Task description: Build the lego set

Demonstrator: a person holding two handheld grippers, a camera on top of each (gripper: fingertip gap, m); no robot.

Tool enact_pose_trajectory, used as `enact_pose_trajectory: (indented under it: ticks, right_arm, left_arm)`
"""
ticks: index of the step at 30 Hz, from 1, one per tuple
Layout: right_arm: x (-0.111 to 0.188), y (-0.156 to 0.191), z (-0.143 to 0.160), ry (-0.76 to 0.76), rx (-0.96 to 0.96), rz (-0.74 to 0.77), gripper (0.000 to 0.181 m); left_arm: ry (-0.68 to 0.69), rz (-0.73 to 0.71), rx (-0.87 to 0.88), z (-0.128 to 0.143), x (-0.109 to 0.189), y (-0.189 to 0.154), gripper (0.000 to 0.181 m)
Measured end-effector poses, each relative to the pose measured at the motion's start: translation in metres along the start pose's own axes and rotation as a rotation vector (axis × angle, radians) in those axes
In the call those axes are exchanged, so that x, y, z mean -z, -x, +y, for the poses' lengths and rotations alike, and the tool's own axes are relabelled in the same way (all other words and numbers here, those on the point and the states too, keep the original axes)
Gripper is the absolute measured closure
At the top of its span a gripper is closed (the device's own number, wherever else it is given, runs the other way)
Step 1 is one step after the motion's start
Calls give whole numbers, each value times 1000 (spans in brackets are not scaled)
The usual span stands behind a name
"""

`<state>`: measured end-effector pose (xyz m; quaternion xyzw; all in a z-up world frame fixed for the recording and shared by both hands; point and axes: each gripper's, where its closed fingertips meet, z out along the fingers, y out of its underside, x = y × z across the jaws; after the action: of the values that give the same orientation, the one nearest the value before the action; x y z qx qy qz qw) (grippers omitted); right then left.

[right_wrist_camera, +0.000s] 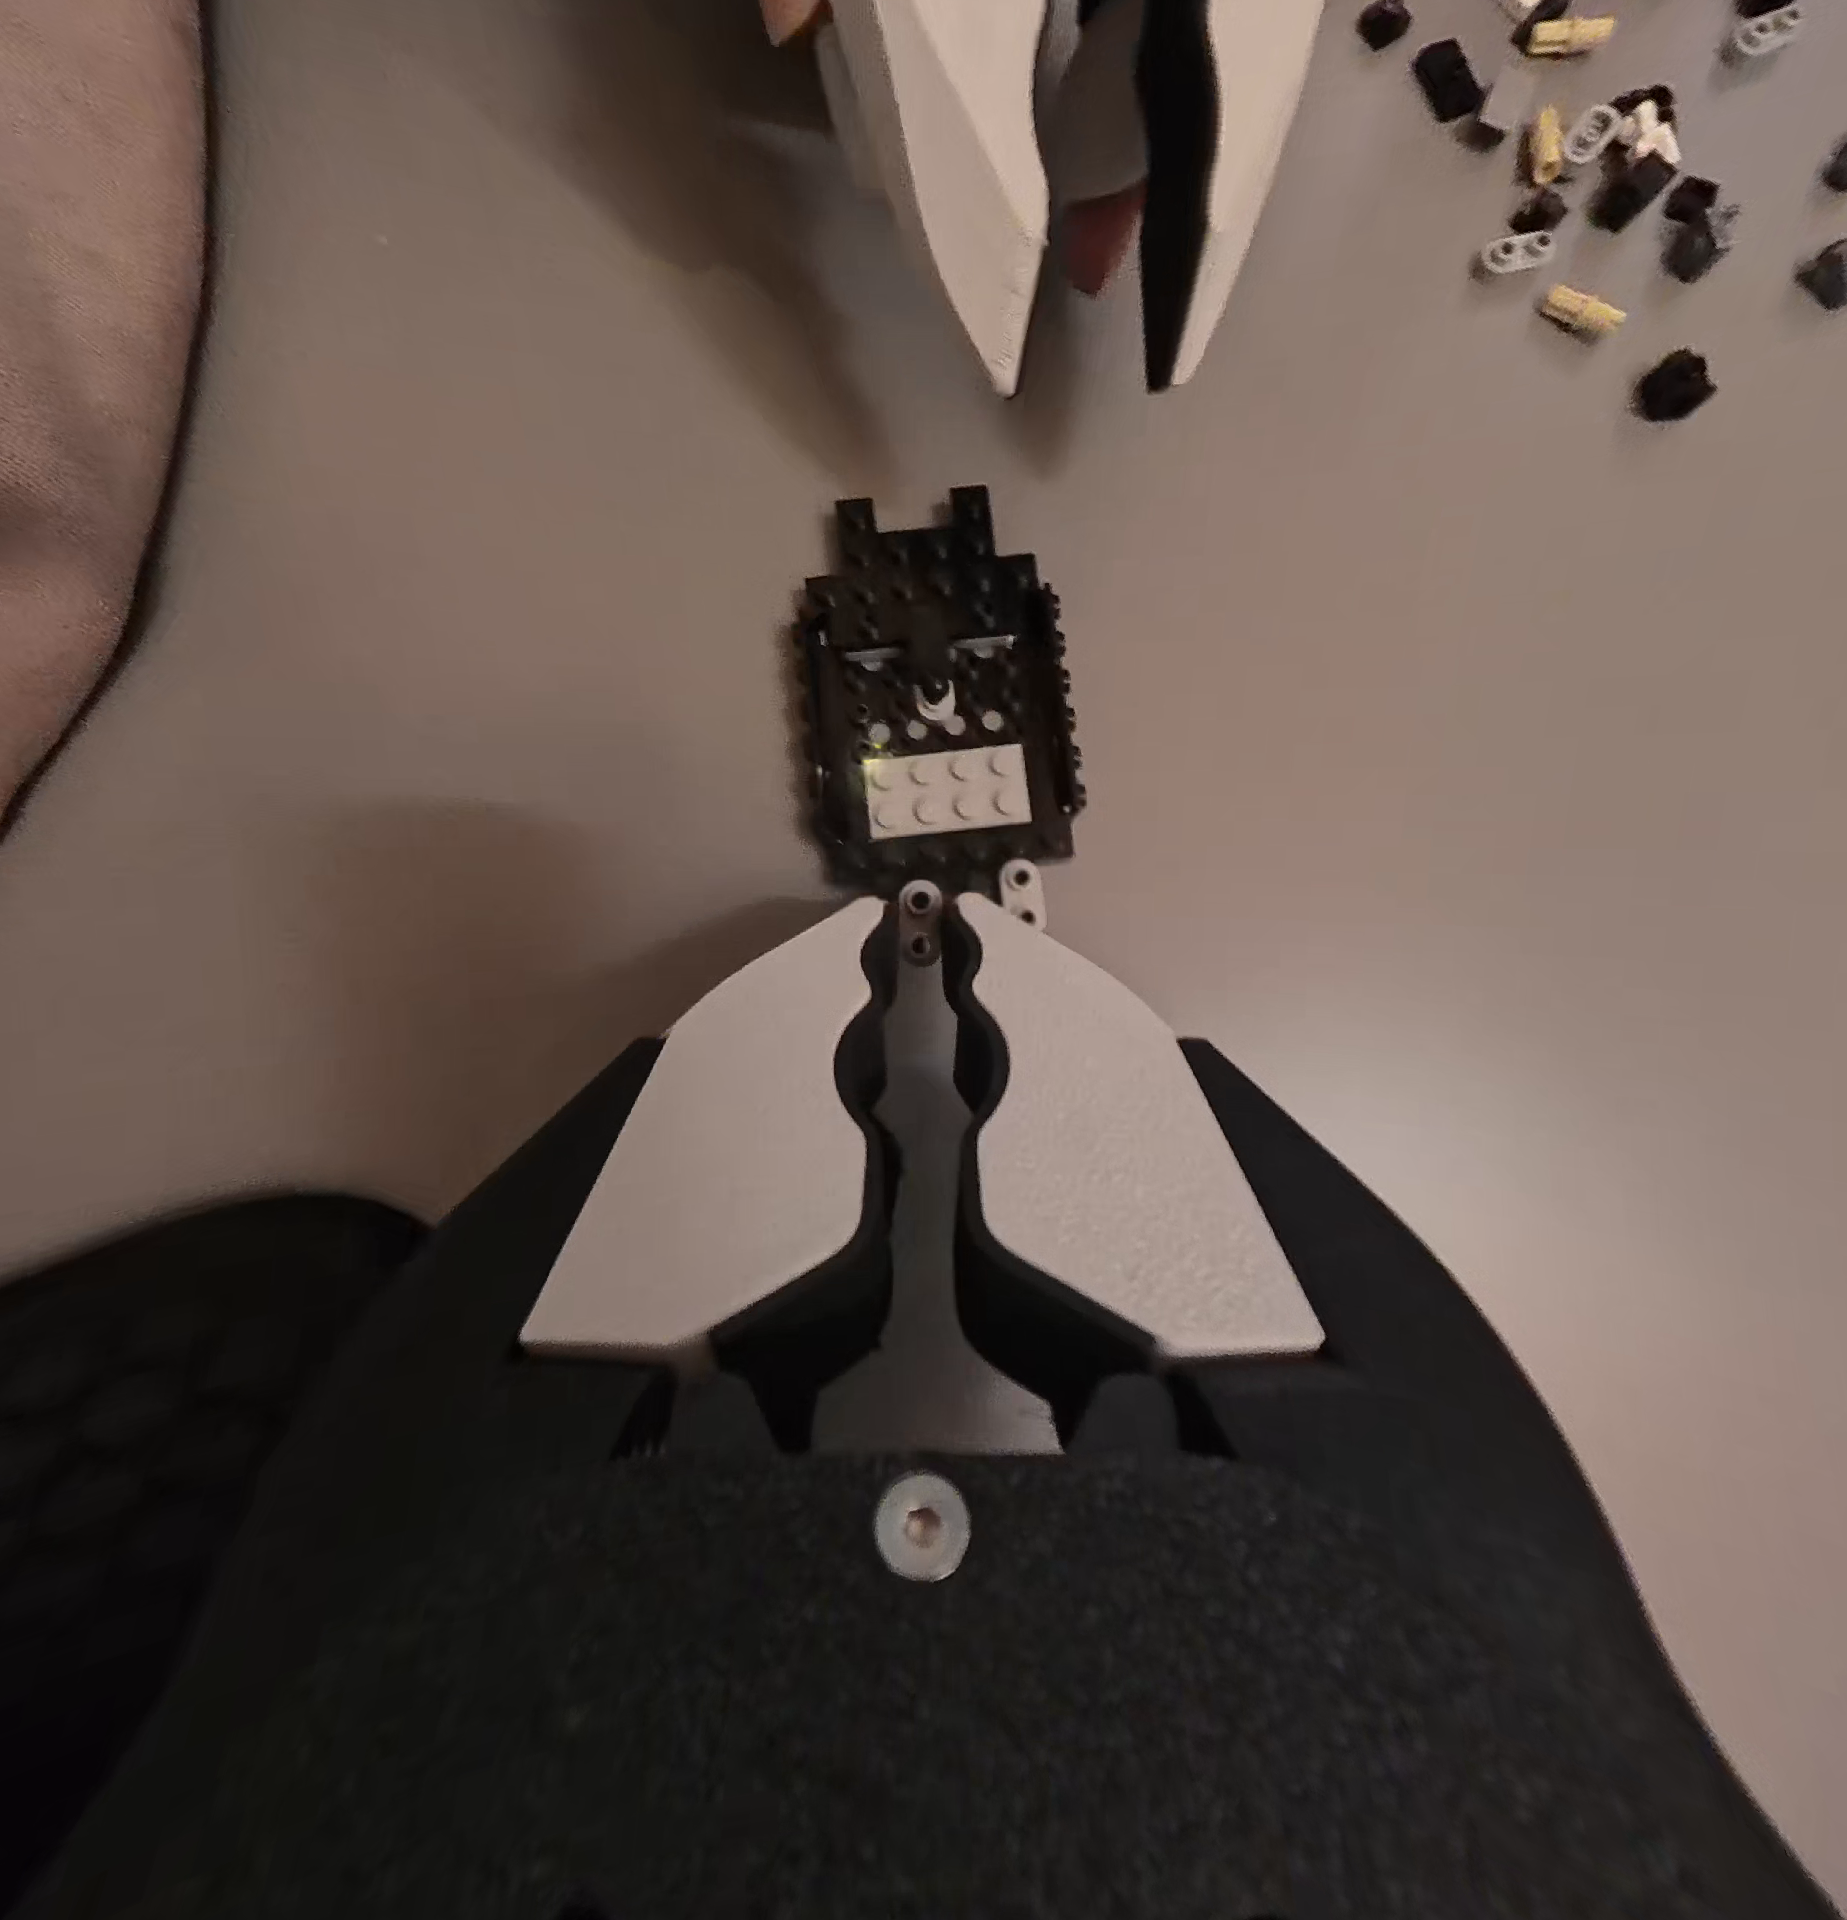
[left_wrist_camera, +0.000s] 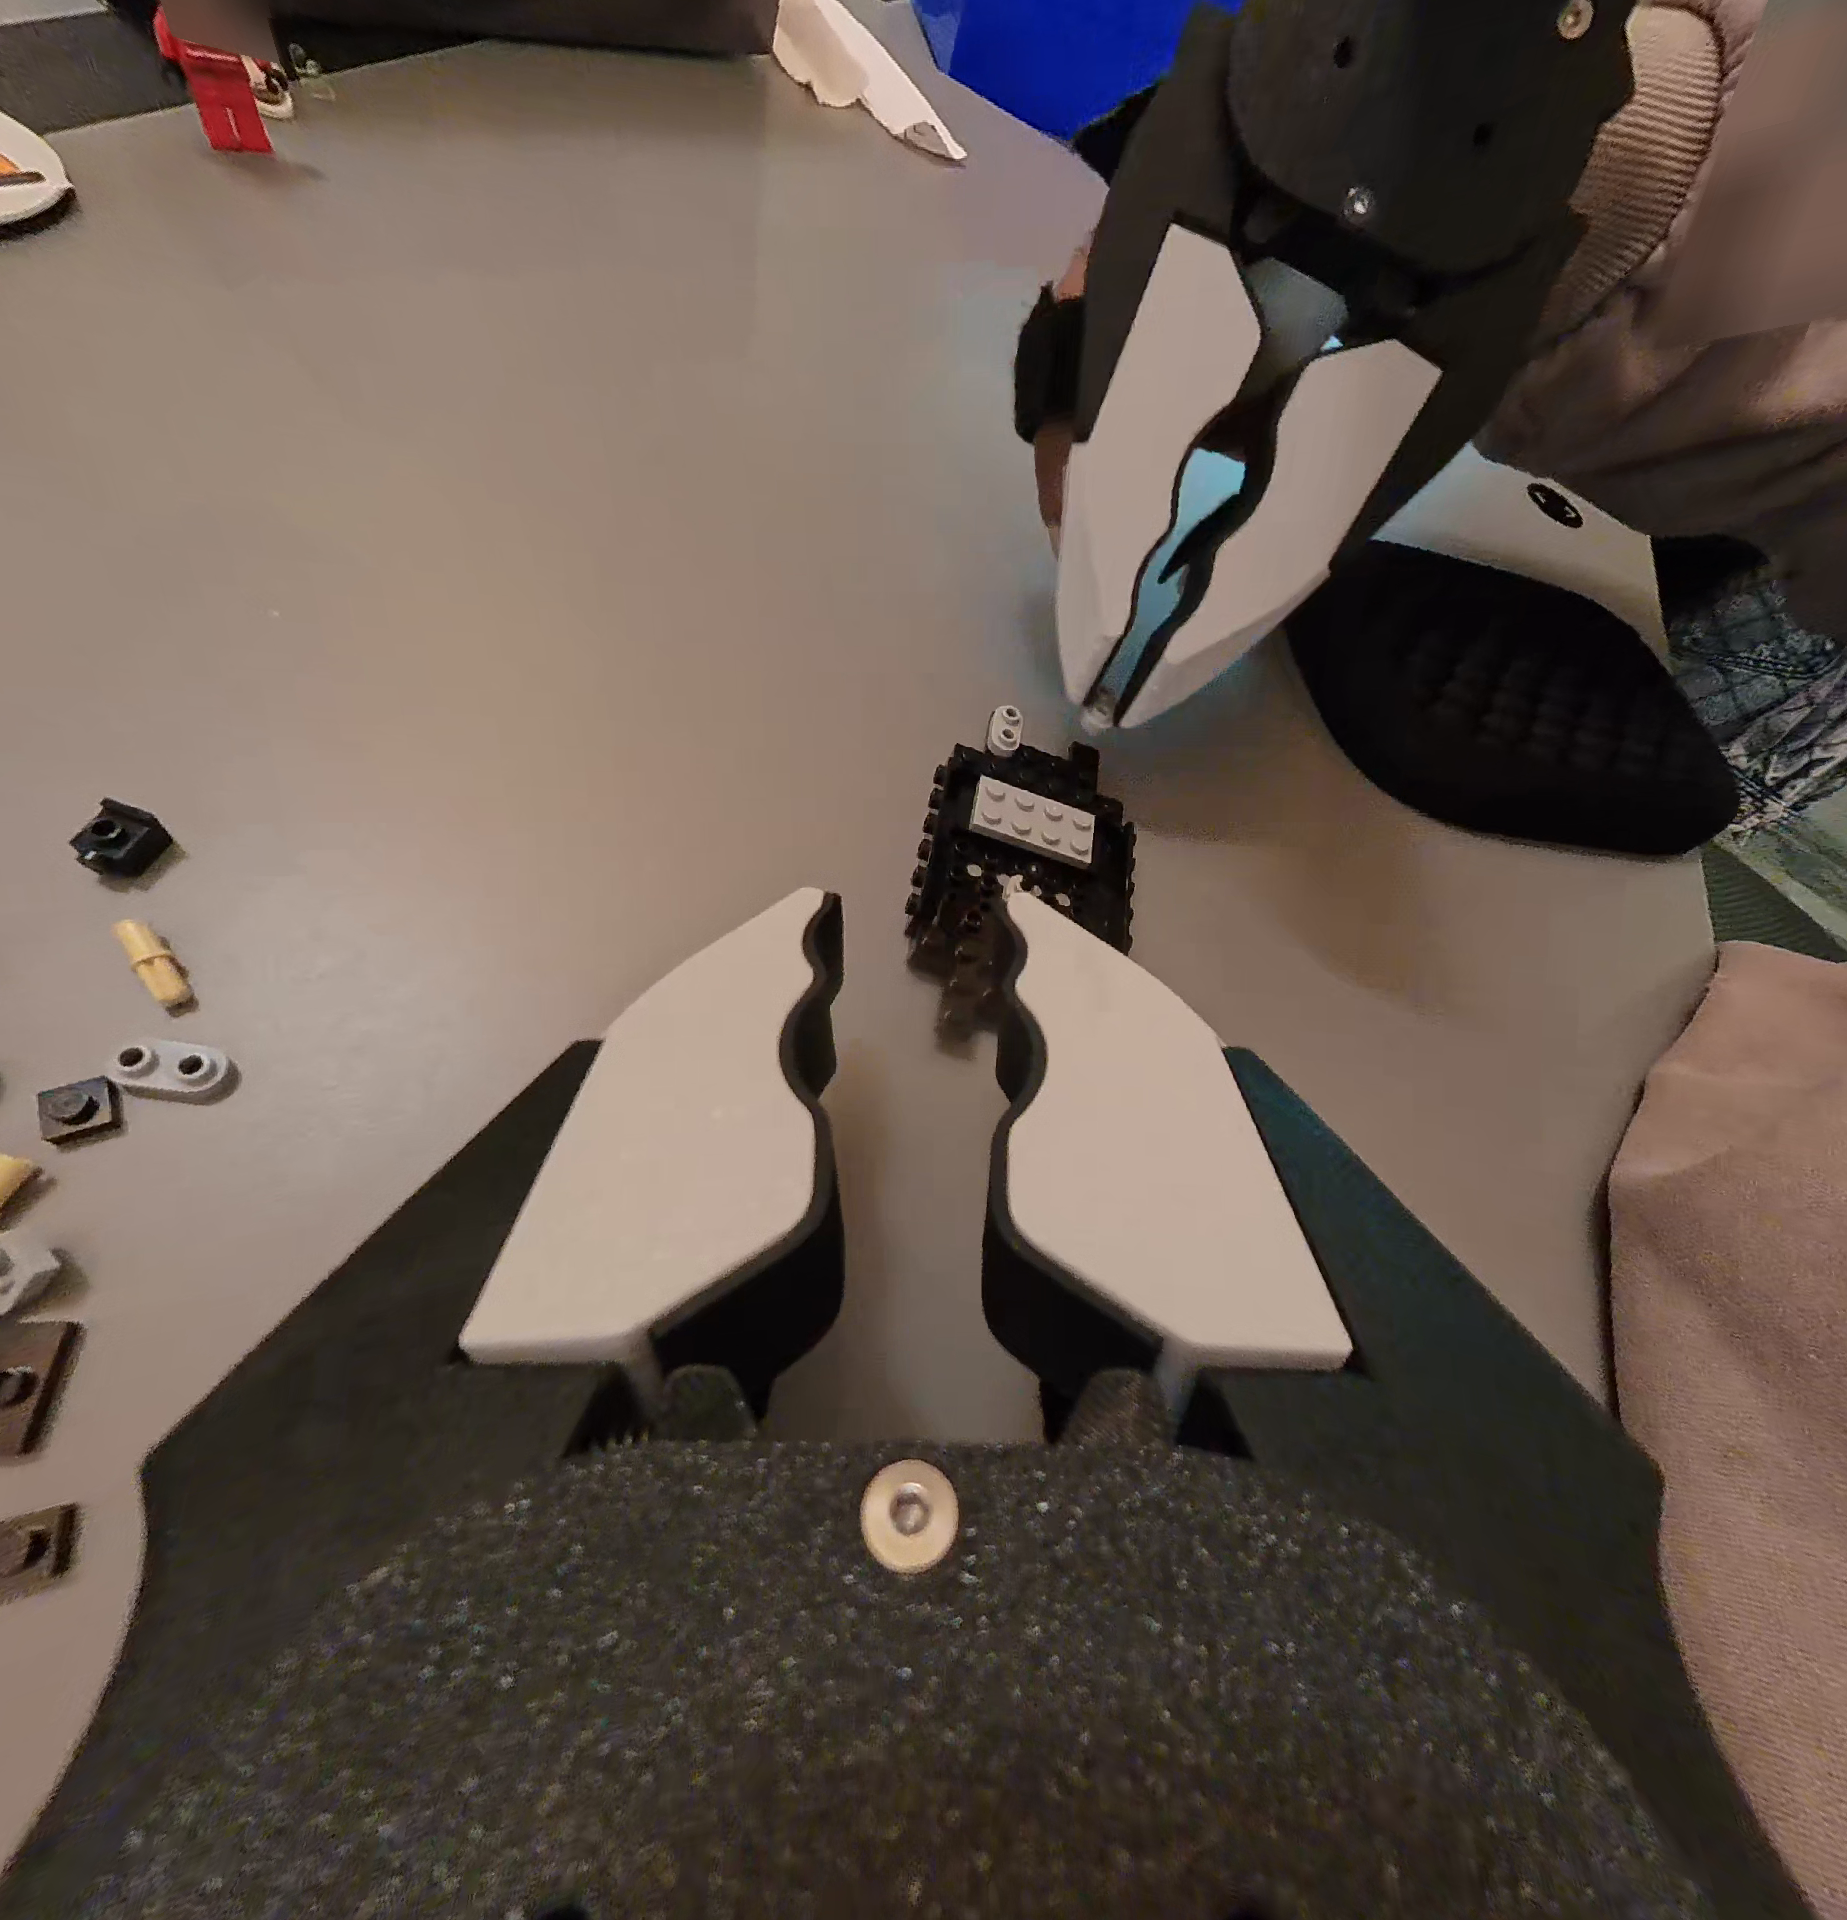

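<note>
A black lego build (right_wrist_camera: 940, 644) lies flat on the grey table (right_wrist_camera: 1418, 831), with a light grey 2x4 plate (right_wrist_camera: 950, 800) on it and a small grey two-hole piece (right_wrist_camera: 1023, 888) at its near edge. My right gripper (right_wrist_camera: 921, 920) is shut on another small grey two-hole piece (right_wrist_camera: 919, 927), held right at that same edge. In the left wrist view the build (left_wrist_camera: 1023, 883) lies just past my open, empty left gripper (left_wrist_camera: 919, 914), whose right fingertip overlaps it. The right gripper (left_wrist_camera: 1101, 712) comes down at the build's far end.
Loose black, grey and tan pieces lie on the table to the left (left_wrist_camera: 160, 1070) and show at the upper right in the right wrist view (right_wrist_camera: 1625, 187). A black textured pad (left_wrist_camera: 1501, 707) sits at the right edge. A beige sleeve (left_wrist_camera: 1750, 1351) is at the right. About 9 cm separates my left fingertips from my right.
</note>
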<state>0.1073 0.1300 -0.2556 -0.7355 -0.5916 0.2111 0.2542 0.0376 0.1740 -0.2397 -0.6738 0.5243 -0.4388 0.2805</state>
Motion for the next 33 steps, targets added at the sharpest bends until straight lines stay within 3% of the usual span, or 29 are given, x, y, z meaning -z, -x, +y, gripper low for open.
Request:
enact_pose_trajectory:
  ticks: [15, 23, 33]
  right_arm:
    - [-13, 5, 6, 82, 15, 4, 172]
    - [-4, 3, 3, 31, -36, 12, 169]
    - [-9, 4, 15, -24, -133, 41, 158]
  left_arm:
    - [14, 12, -17, 2, -2, -6, 155]
    - [26, 21, -21, 3, -3, -7, 153]
    - [166, 51, -149, 24, -8, -20, 140]
